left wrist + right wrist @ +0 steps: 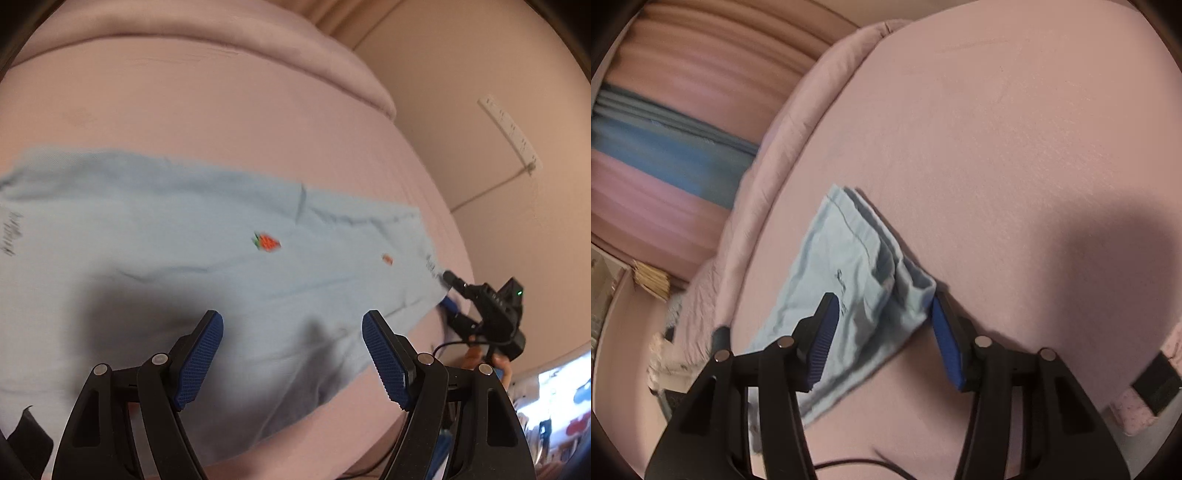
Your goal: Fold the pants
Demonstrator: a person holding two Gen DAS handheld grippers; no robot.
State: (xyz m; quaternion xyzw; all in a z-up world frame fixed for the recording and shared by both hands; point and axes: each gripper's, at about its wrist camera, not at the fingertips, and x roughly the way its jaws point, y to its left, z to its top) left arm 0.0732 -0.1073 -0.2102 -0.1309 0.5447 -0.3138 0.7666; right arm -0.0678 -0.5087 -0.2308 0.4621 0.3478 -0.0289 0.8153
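Light blue pants (221,229) lie flat across a pink bed (221,103), with a small strawberry patch (266,242) near their middle. My left gripper (291,325) hovers open over the near edge of the pants, with nothing between its blue pads. At the right end of the pants my right gripper (447,291) straddles the hem. In the right wrist view that end of the pants (849,266) lies in layers between the fingers of the right gripper (882,306). One pad (823,332) is over the cloth and the other is at its edge. The pads stand apart and do not press on the cloth.
A rolled pink cover (258,37) runs along the far side of the bed. A white power strip (509,133) with a cable hangs on the wall at the right. A person's hand (476,360) holds the right gripper's handle. Curtains (665,110) hang beyond the bed (997,147).
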